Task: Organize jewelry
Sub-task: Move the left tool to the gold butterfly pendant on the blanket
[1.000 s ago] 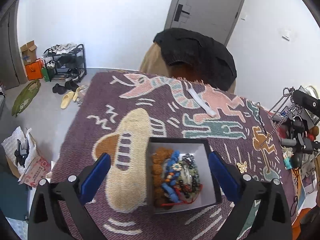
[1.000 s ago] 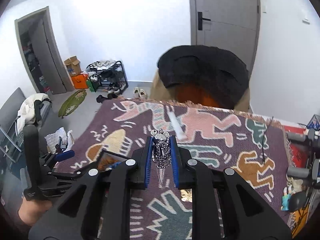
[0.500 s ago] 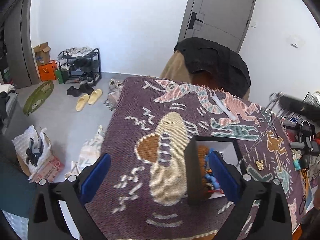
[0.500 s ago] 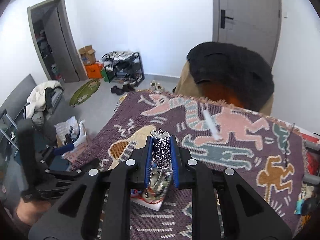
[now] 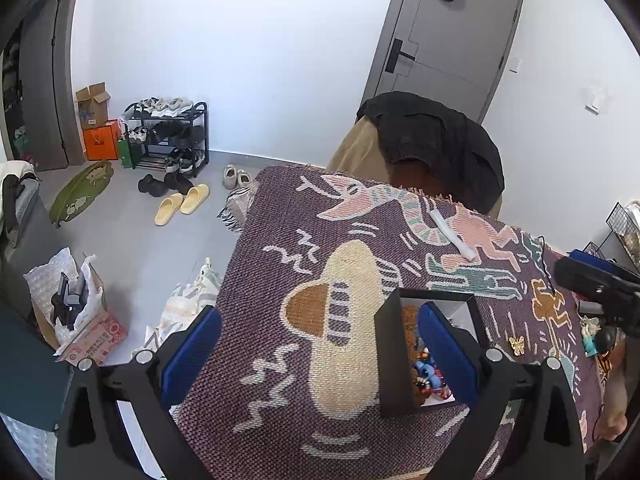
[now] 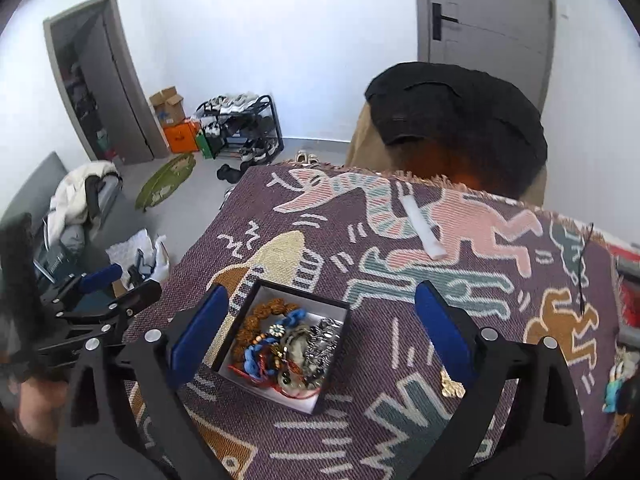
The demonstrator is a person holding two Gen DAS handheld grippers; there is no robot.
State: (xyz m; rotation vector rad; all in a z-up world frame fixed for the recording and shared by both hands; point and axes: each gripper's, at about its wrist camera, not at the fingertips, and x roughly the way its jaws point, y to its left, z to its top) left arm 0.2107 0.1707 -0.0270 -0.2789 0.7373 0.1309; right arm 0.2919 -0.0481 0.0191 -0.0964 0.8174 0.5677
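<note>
My left gripper (image 5: 320, 344) hangs over the desk's patterned cloth (image 5: 280, 248), jaws spread wide and empty, its right pad over the black jewelry box (image 6: 280, 340). My right gripper (image 6: 320, 324) is above that box, jaws likewise wide, gripping nothing. Beads and a silver chain (image 6: 320, 340) lie heaped inside. A gold butterfly brooch (image 5: 517, 345) sits right of the box.
</note>
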